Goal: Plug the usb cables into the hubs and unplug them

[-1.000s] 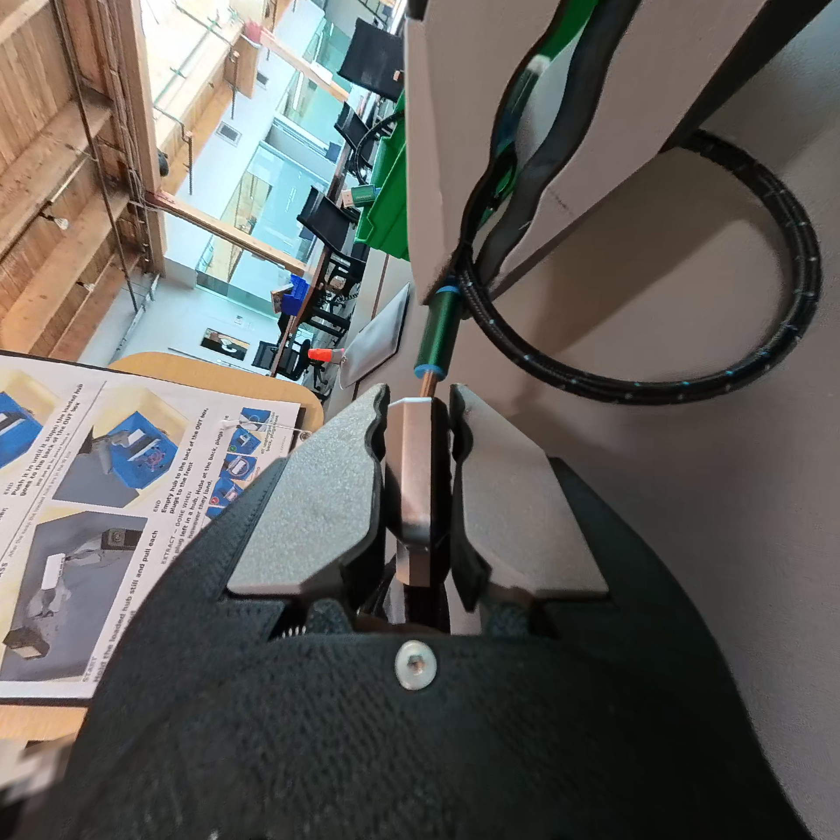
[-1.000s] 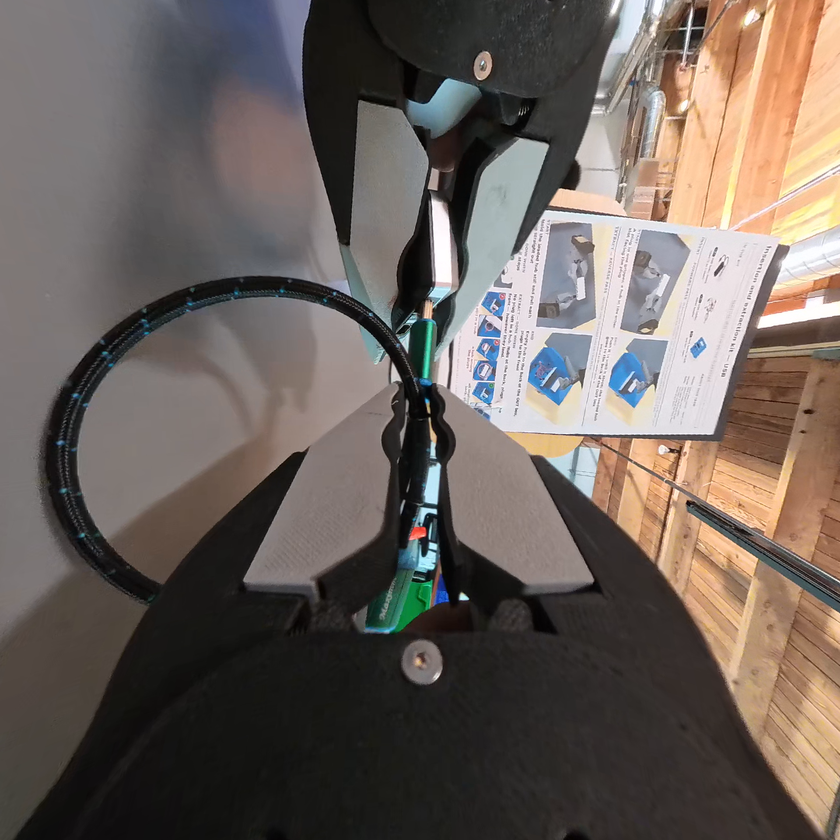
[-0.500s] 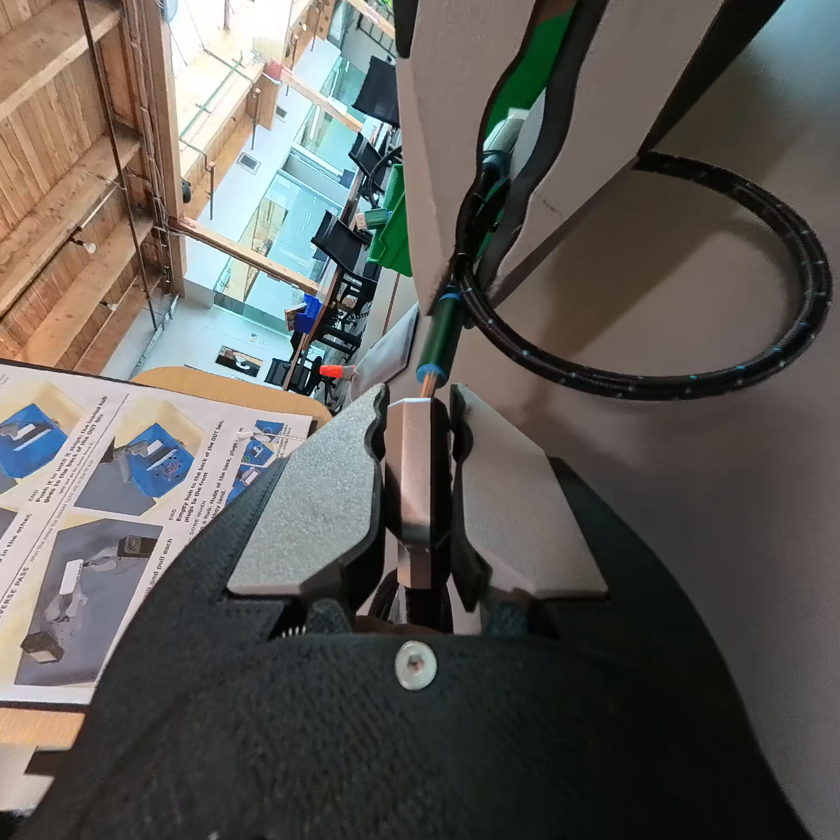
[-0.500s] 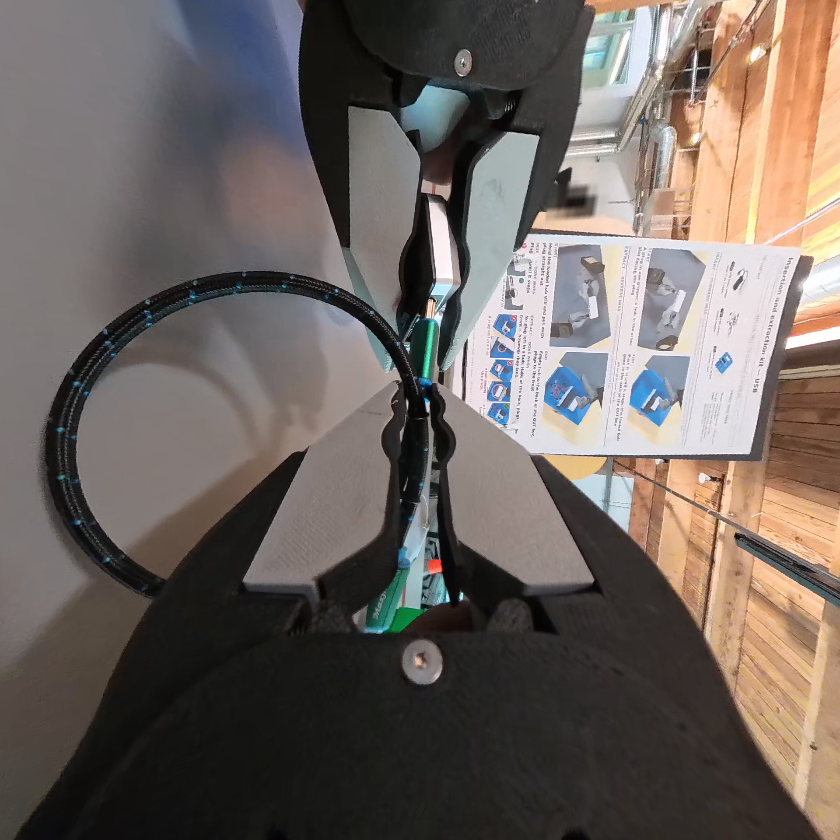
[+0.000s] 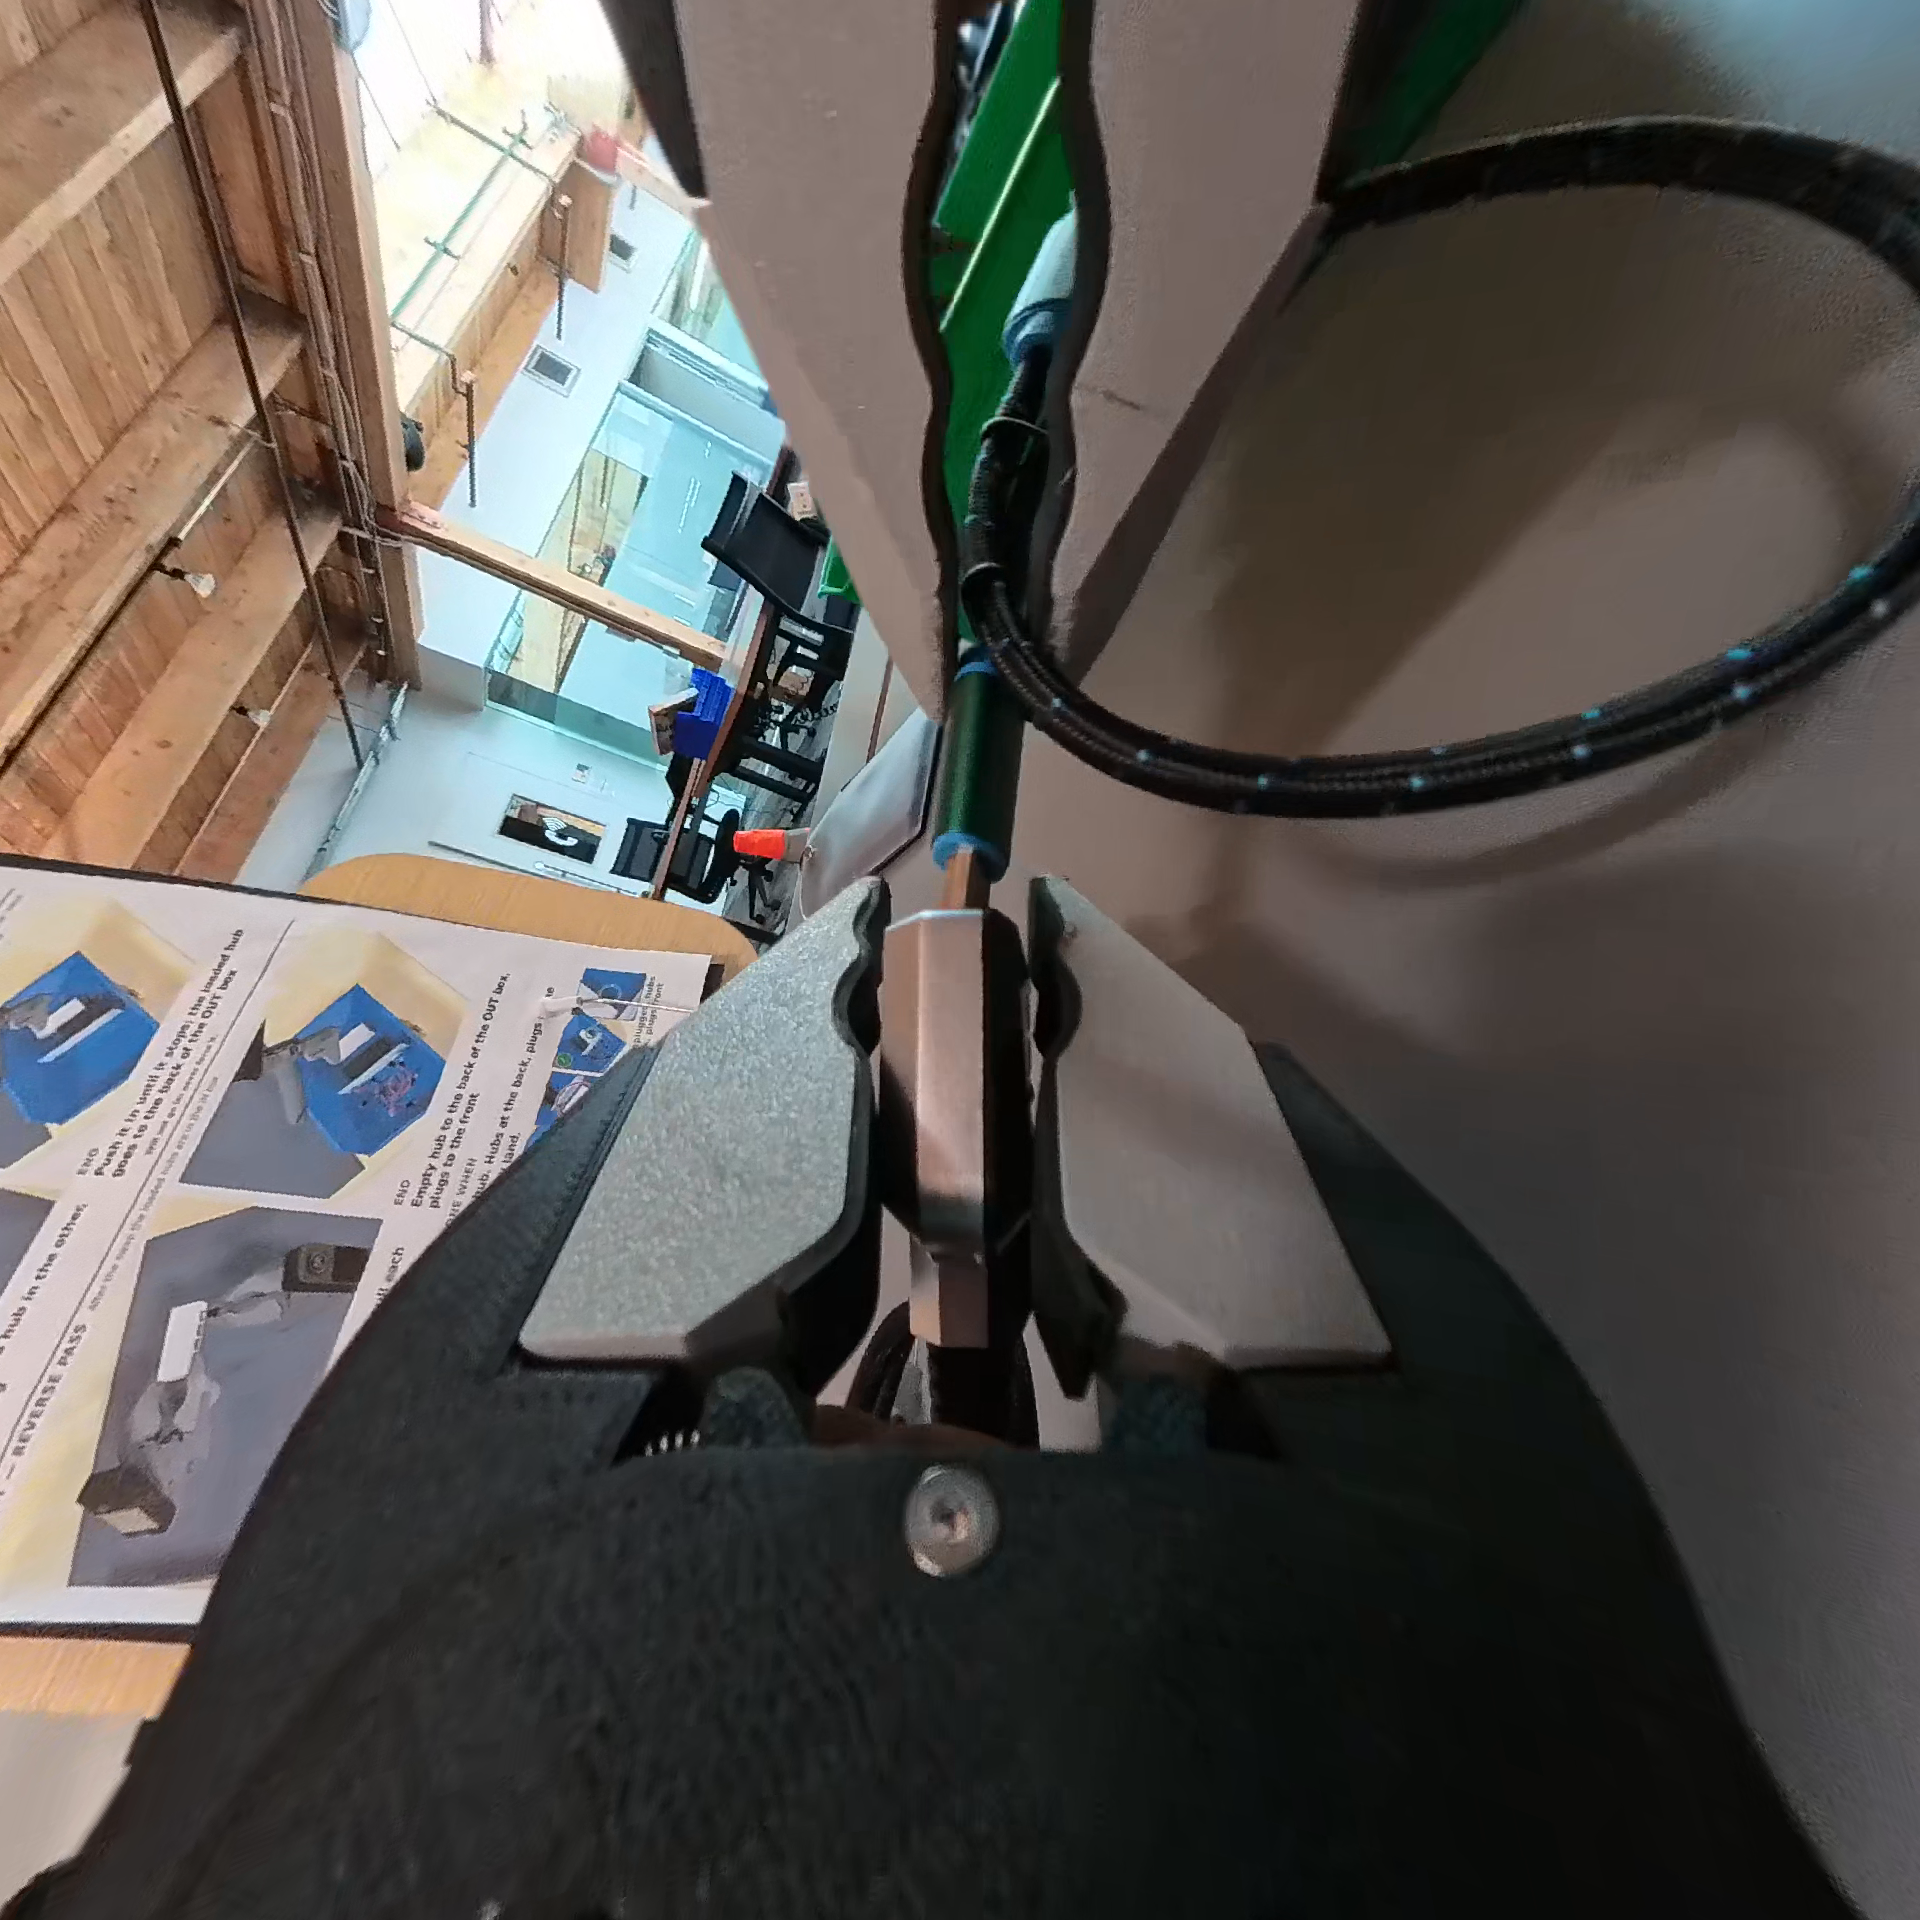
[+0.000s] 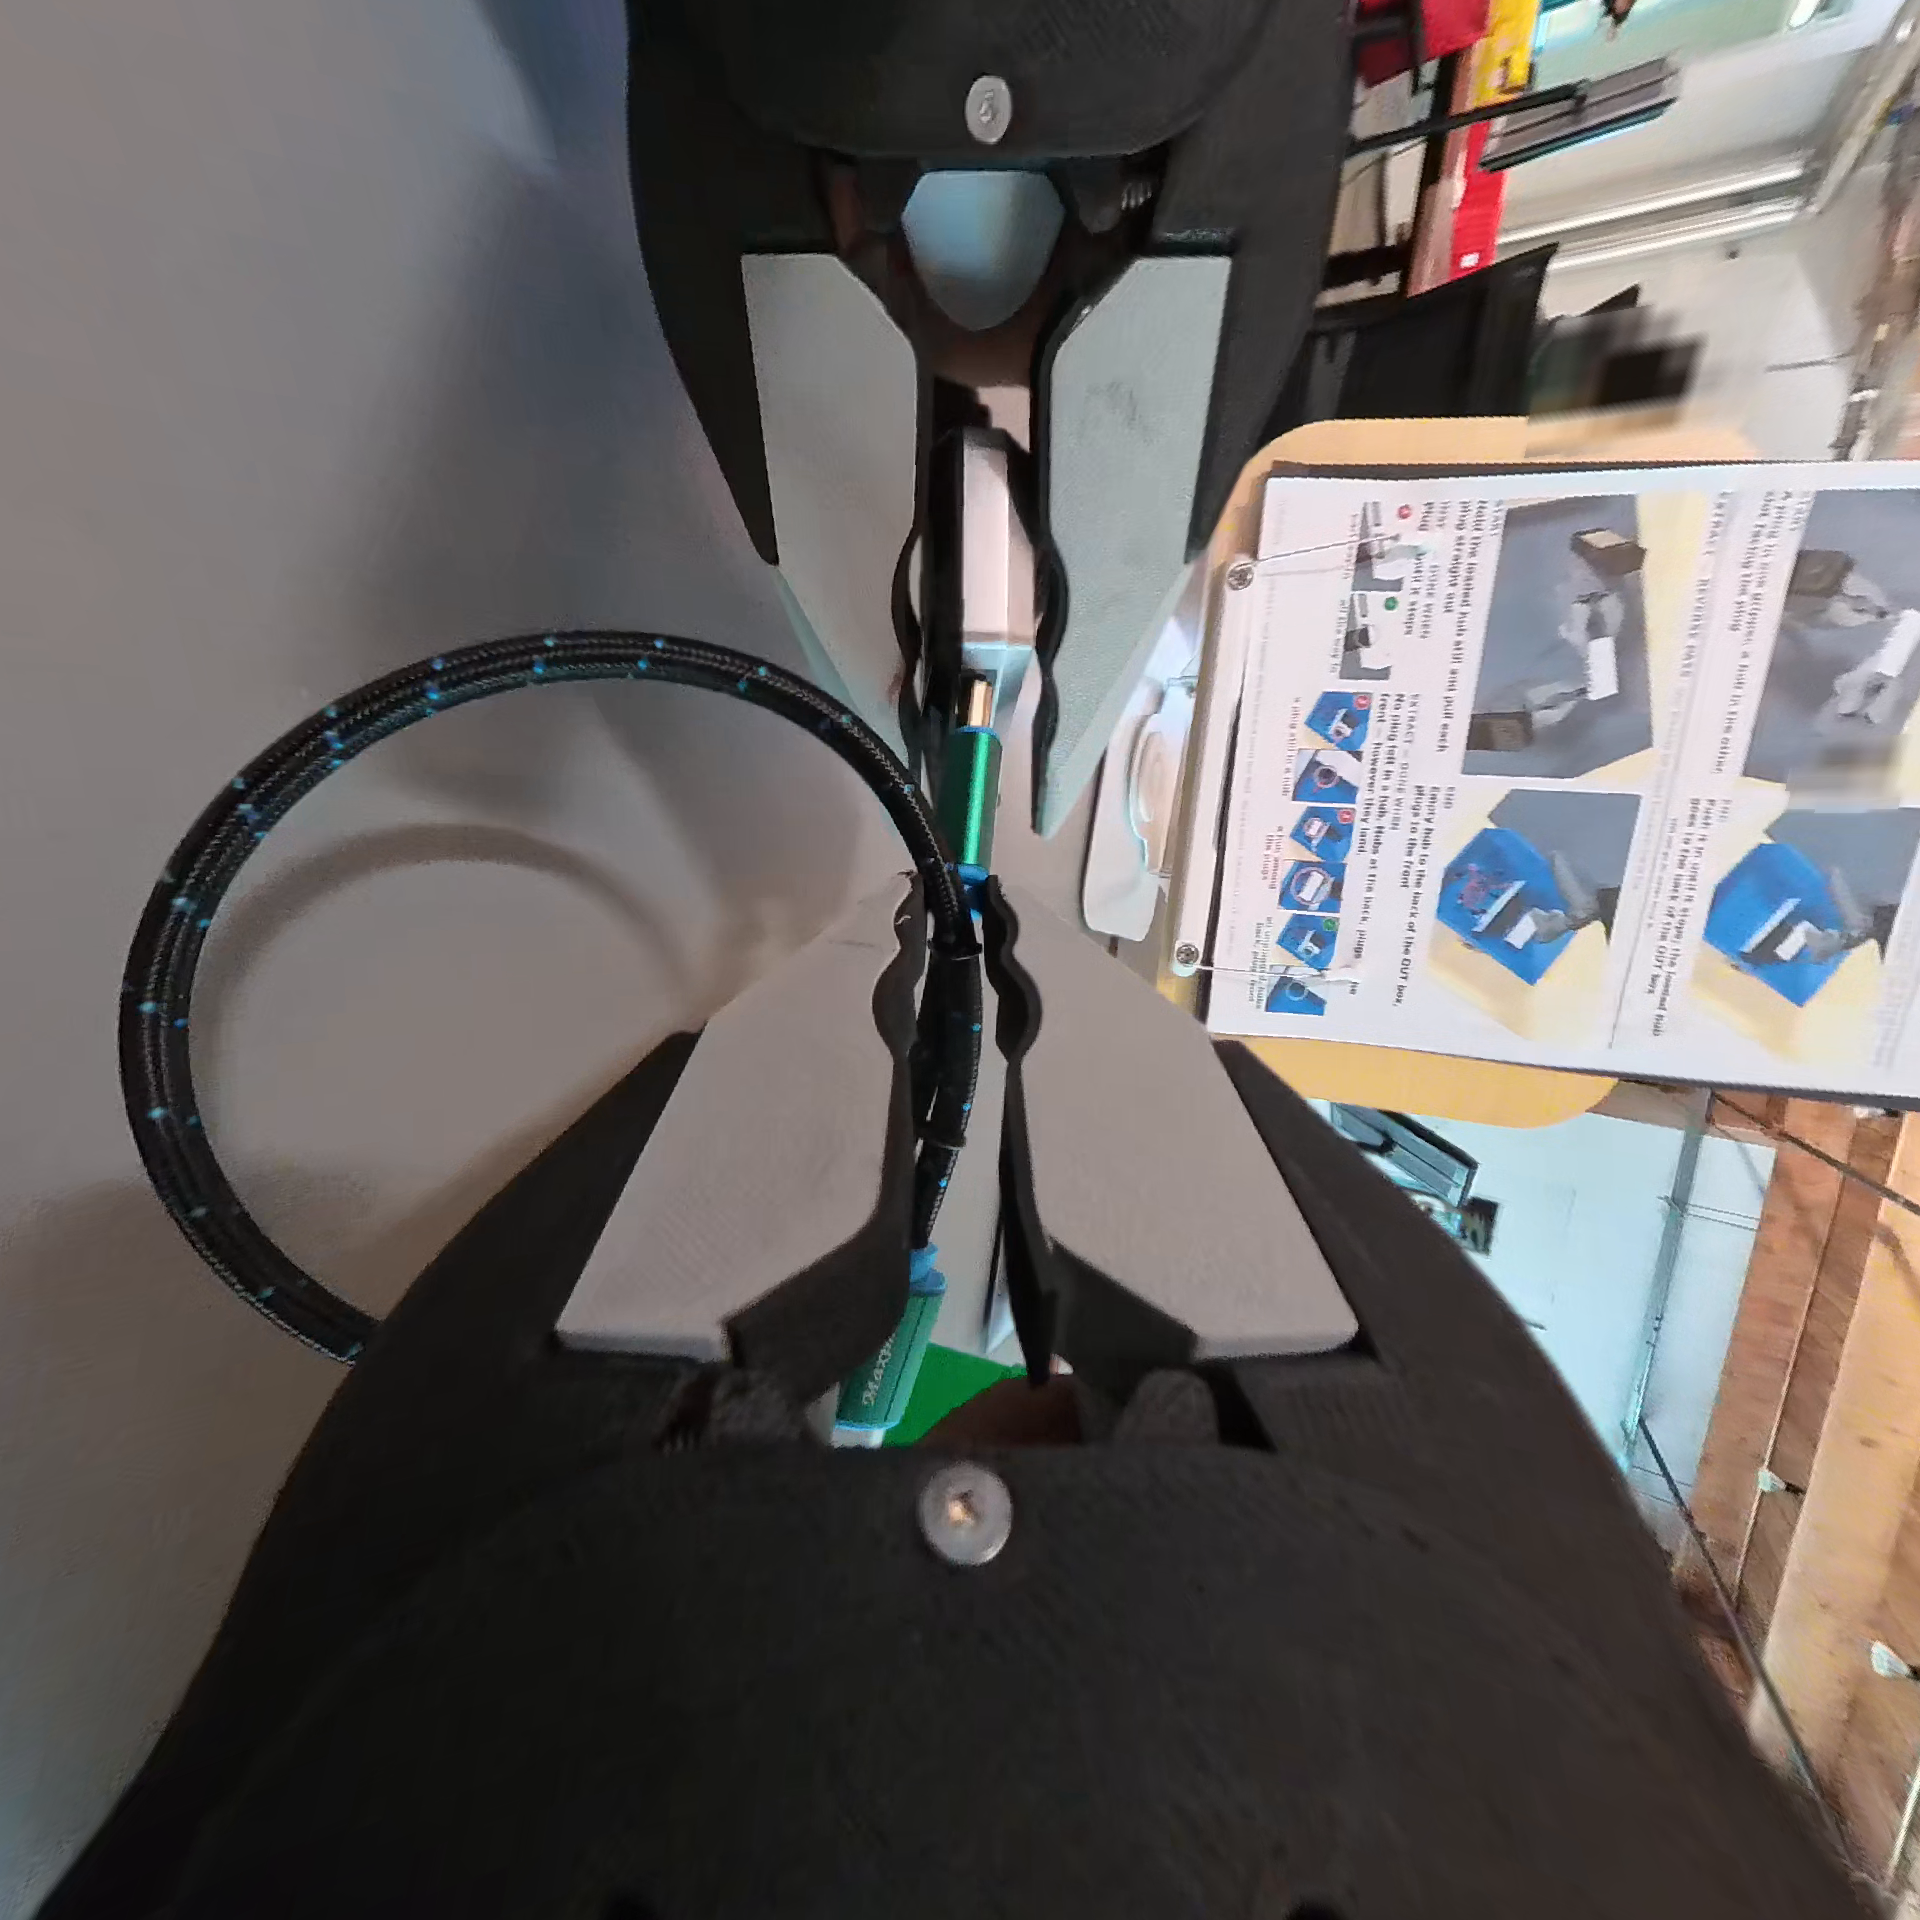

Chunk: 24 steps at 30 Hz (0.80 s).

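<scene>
My left gripper (image 5: 956, 904) is shut on a silver hub (image 5: 935, 1091), which sticks out between its fingers. A green plug (image 5: 971, 769) lines up with the hub's end and its metal tip touches it; how deep it sits is unclear. My right gripper (image 6: 951, 894) is shut on the black braided cable (image 6: 951, 1039) just behind that plug (image 6: 971, 790). The cable loops out to the side (image 6: 208, 935). Its other green end (image 6: 894, 1361) lies deep between the right fingers. The two grippers face each other tip to tip; the hub also shows in the right wrist view (image 6: 987, 551).
Both grippers are tilted over beside a grey tabletop (image 5: 1558, 1143). A printed instruction sheet (image 6: 1558, 779) on a wooden board stands close by. A green bin (image 5: 997, 208) shows behind the right gripper. Chairs and wooden walls are far off. Only a small space, under 4 cm, lies between the two pairs of fingers.
Both grippers stay shut on the hub and the cable. The pair has turned and shifted, so the sheet and background slid across both views. More of the plug's metal tip shows in the right wrist view.
</scene>
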Available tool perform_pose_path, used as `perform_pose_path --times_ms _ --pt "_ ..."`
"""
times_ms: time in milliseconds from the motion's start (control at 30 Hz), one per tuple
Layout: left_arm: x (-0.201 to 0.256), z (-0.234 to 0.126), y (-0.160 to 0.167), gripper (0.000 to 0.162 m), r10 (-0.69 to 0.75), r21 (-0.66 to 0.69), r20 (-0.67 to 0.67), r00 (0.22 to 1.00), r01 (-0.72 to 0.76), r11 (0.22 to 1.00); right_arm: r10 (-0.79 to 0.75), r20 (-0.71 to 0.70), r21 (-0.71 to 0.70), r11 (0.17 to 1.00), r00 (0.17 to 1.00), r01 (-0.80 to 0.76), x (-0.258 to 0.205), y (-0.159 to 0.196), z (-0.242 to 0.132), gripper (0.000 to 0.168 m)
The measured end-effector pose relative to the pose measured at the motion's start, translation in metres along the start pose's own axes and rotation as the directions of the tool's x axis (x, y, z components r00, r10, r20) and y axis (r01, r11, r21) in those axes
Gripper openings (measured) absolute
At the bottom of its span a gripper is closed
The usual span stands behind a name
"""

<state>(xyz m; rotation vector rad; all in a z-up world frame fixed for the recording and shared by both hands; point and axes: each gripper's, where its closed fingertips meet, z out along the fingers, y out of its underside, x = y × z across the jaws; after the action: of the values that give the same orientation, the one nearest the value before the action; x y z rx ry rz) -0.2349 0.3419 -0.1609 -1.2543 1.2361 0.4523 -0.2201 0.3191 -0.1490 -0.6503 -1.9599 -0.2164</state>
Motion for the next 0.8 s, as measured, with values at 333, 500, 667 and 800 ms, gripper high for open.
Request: perform_pose_path --times_ms 333,500,667,800 --pt "0.0027 0.0005 0.007 0.025 0.004 -0.033 -0.018 1.0 -0.004 0.999 -0.245 -0.081 -0.151 0.961 0.966 0.231 -0.0001 -0.0009 0.0036 0.007" --pt "-0.0016 -0.0016 0.0045 0.024 -0.027 -0.016 -0.01 1.0 0.027 1.0 -0.301 -0.149 -0.151 0.948 0.942 0.279 0.0056 -0.0065 -0.0022 0.007" --pt "0.0052 -0.0006 0.0034 0.025 0.001 -0.017 -0.033 0.999 -0.002 1.0 -0.304 -0.115 -0.092 0.951 0.946 0.295 0.0 -0.0046 -0.0019 0.007" --pt "0.0025 -0.0007 0.0027 0.025 0.003 -0.017 -0.018 1.0 -0.004 1.0 -0.145 -0.039 0.004 0.989 0.989 0.145 -0.0022 -0.0039 -0.0002 0.007"
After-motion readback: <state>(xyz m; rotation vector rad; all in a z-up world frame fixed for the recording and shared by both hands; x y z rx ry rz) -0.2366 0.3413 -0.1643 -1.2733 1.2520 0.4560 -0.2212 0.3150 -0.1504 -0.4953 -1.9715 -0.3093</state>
